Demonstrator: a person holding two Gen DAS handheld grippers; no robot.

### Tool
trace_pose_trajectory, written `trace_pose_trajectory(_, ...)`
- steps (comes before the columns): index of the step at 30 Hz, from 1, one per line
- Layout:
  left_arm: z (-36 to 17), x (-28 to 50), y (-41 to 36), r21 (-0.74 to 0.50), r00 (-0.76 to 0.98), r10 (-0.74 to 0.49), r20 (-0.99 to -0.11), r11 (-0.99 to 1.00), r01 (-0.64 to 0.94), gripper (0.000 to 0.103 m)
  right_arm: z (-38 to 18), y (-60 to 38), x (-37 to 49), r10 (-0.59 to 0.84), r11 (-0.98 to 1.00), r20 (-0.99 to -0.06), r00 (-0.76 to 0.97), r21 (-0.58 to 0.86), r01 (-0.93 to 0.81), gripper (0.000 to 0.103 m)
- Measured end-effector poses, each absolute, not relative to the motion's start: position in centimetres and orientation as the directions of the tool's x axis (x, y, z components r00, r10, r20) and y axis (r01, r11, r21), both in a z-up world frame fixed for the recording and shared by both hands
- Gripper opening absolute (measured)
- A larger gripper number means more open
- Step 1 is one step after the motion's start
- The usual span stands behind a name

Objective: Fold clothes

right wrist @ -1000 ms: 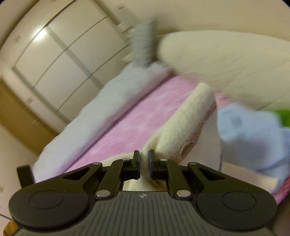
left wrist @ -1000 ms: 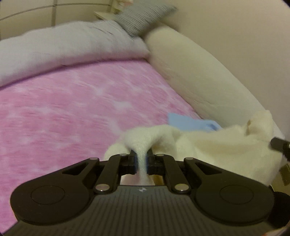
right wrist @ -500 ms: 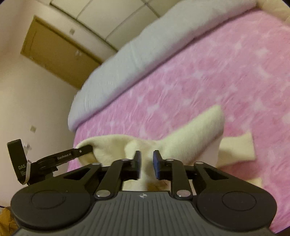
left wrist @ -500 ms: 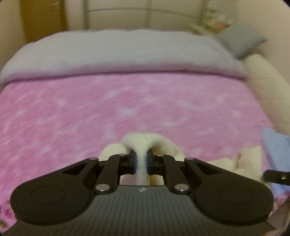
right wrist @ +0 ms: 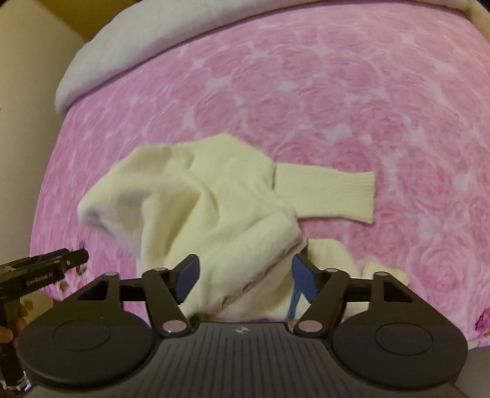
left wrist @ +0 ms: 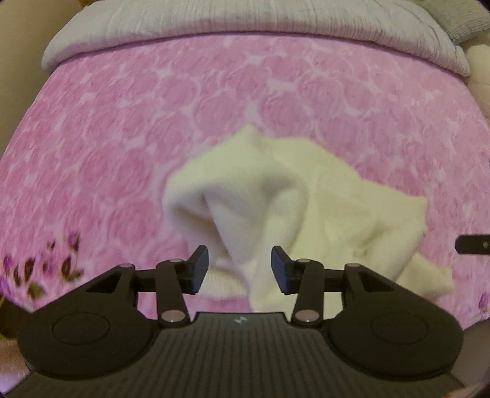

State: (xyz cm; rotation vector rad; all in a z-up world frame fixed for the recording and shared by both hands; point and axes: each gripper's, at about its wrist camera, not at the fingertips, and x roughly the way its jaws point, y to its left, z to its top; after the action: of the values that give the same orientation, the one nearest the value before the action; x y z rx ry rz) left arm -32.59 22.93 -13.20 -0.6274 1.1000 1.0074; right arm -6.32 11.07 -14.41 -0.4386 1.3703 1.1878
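Where grey duvet (left wrist: 251, 18) ends, cream sweater (right wrist: 196, 196) rumpled on pink rose-patterned bedspread (right wrist: 337, 76).

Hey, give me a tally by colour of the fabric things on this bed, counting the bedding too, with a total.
Cream: 1, the sweater, lying crumpled on the bedspread.
Pink: 1, the rose-patterned bedspread.
Grey: 2, the duvet bunched along the far edge and a pillow at the far right corner.
Total: 4.
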Motion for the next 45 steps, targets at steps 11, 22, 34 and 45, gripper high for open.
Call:
trace_pose_trajectory(11, -11.6, -35.2, 8.8, 0.085, 0.032, 0.385, -0.922, 0.283, -0.955, 0.049, -14.4, 0.7, -10.6, 0.326, 0.229, -0.901, -0.285, 0.368, -0.901, 0.08)
trace_pose_trajectory(22, -5.4, -36.0, 0.9, 0.113, 0.026, 0.479, -0.877, 0.259, -0.959, 0.062, -11.4, -3.3, -12.7, 0.362, 0.16, -0.889, -0.281, 0.356, -0.921, 0.084)
trace_pose_trajectory(34, -5.3, -38.0, 0.9, 0.088, 0.077, 0.481, -0.873, 0.31, -0.947, 0.062, -11.0, -3.3, -15.1, 0.377, 0.217, -0.898, -0.228, 0.325, -0.92, 0.084)
trace_pose_trajectory(45, -4.6, -39.5, 3.0, 0.091, 0.122, 0.486, -0.865, 0.391, -0.916, 0.063, -9.3, -2.3, -17.0, 0.426, 0.27, -0.885, -0.189, 0.324, -0.907, 0.085)
